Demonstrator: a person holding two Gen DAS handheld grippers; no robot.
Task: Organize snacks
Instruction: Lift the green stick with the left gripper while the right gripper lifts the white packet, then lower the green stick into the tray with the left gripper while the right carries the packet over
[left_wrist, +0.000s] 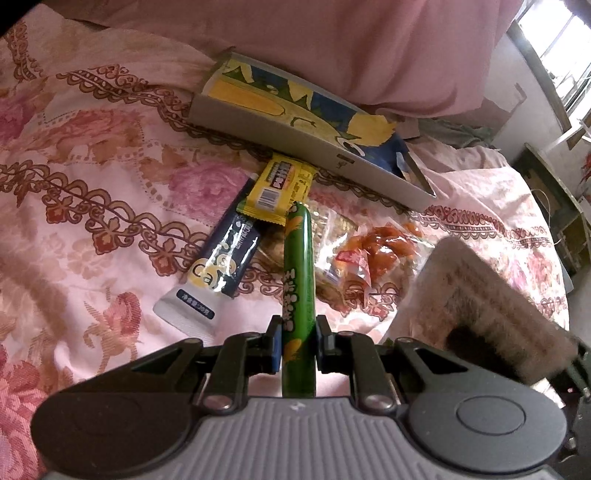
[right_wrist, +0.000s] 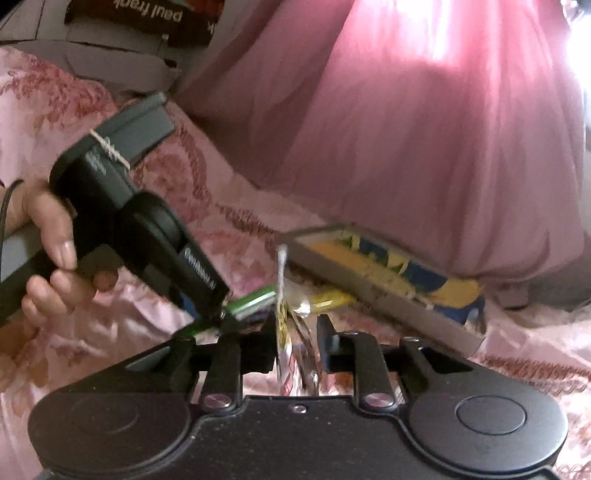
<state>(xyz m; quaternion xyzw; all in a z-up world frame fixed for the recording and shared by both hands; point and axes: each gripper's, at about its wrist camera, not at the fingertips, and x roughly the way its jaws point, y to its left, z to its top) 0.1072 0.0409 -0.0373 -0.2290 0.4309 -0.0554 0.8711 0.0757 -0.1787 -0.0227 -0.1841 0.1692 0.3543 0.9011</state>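
Snacks differ: stiff, slick green sausage stick (left_wrist: 298, 273) sits clamped low in the left gripper (left_wrist: 297, 334), while a crinkly foil packet (right_wrist: 295, 332) stands between the right gripper (right_wrist: 297, 332) jaws, grip uncertain.

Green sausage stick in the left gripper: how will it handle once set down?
Green sausage stick probably stays stiff: it juts straight from the left gripper without sagging. Round, so it may roll. Its glossy wrapper looks slippery.

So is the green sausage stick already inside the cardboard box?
No, the green sausage stick is clamped in the left gripper, short of the cardboard box.
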